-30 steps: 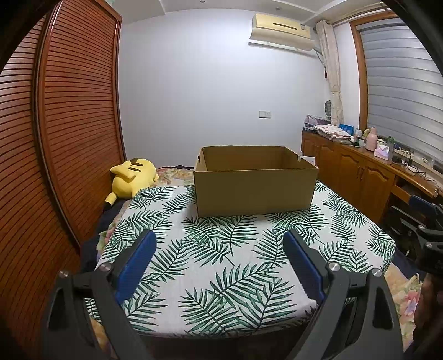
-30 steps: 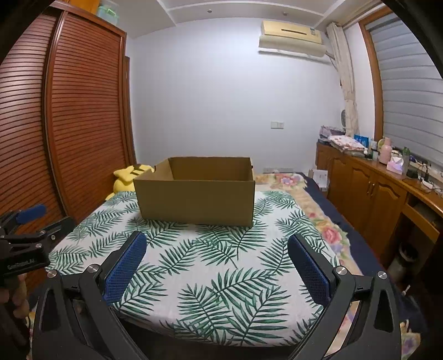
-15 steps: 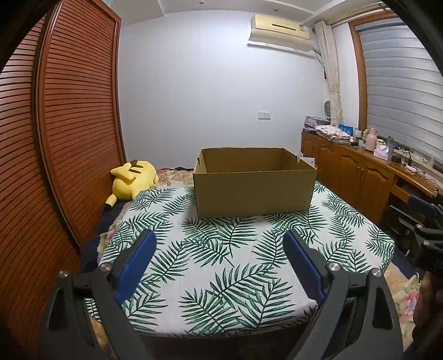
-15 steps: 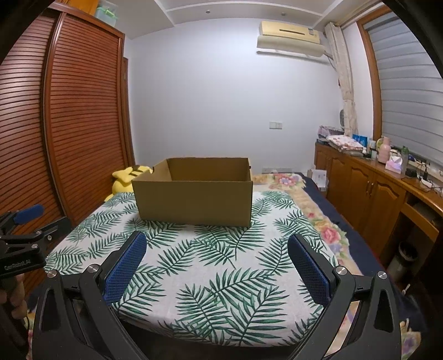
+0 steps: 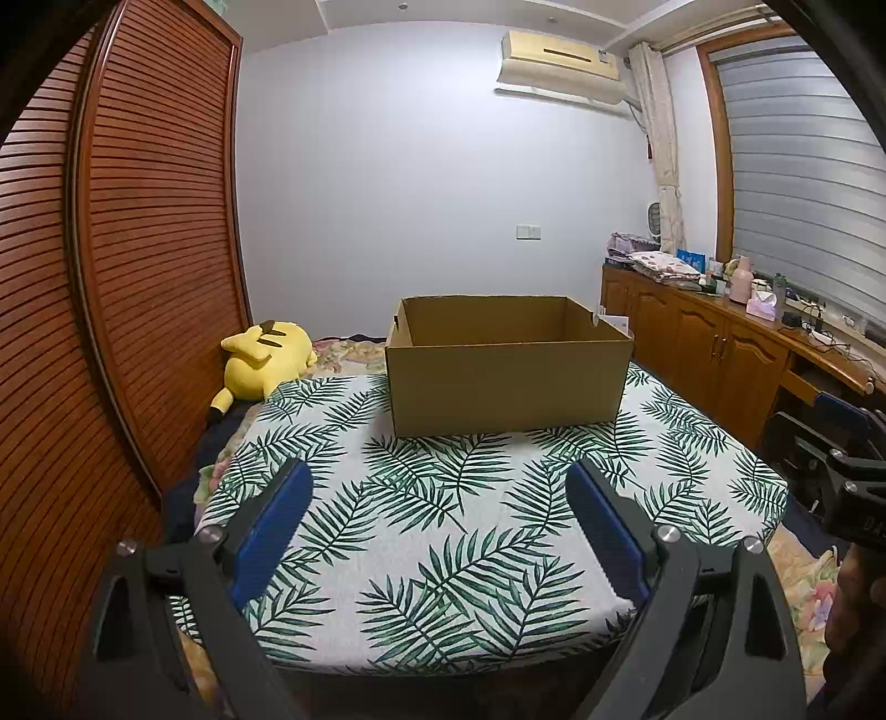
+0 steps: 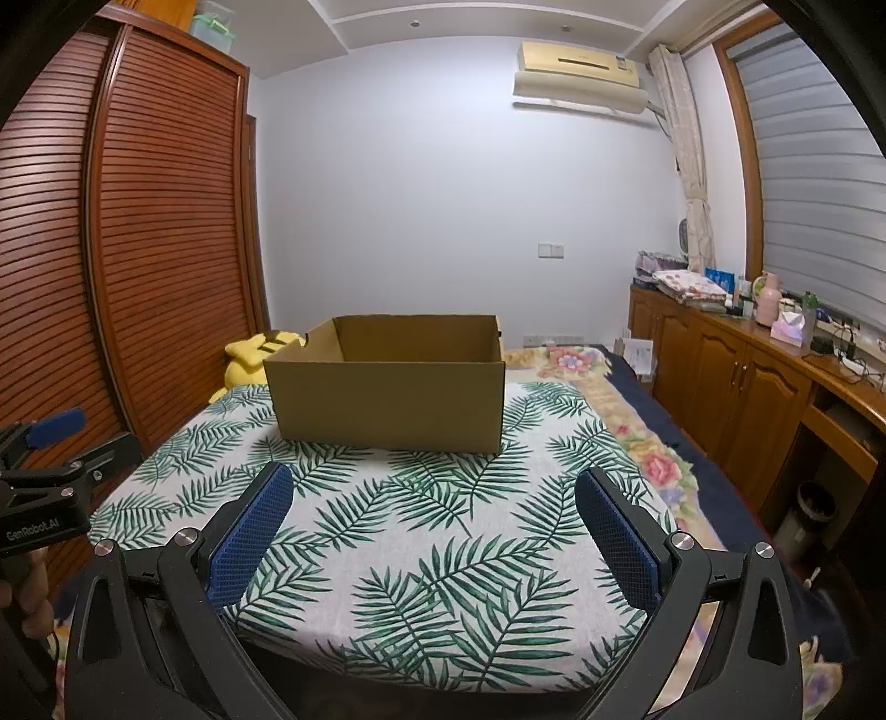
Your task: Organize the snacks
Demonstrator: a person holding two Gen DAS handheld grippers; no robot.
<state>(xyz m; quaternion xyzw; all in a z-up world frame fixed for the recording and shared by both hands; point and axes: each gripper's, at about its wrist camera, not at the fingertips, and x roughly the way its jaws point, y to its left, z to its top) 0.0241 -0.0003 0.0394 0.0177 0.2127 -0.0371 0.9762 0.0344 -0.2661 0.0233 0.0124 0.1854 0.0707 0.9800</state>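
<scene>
From the left wrist camera, the left gripper (image 5: 440, 482) hovers above the near end of a palm-leaf tablecloth (image 5: 443, 526), its blue-padded jaws spread wide with nothing between them. A cardboard box (image 5: 506, 382) stands open-topped on the far part of the cloth, square to the camera. Only the upper inner walls show from this height; the floor of the box is hidden, so what it holds cannot be told. No snack shows anywhere on the cloth. A yellow Pikachu plush (image 5: 263, 360) lies to the left of the box, beside the slatted wooden wardrobe doors (image 5: 138, 249). Along the right wall runs a wooden cabinet (image 5: 714, 349) with a pink tissue box (image 5: 763, 306) and folded cloths on top. At the right edge the right gripper (image 5: 841, 443) shows in part.

From the right wrist camera, the right gripper (image 6: 432, 495) hangs over the near part of the same cloth (image 6: 421, 554), jaws wide apart and holding nothing. The cardboard box (image 6: 387, 401) sits left of centre, again showing only bare inner walls near the rim; its bottom is out of sight. The plush (image 6: 257, 357) peeks from behind the box's left corner. A clear lidded storage bin (image 6: 213, 27) rests atop the wardrobe. The left gripper (image 6: 39, 459) shows at the left edge.
</scene>
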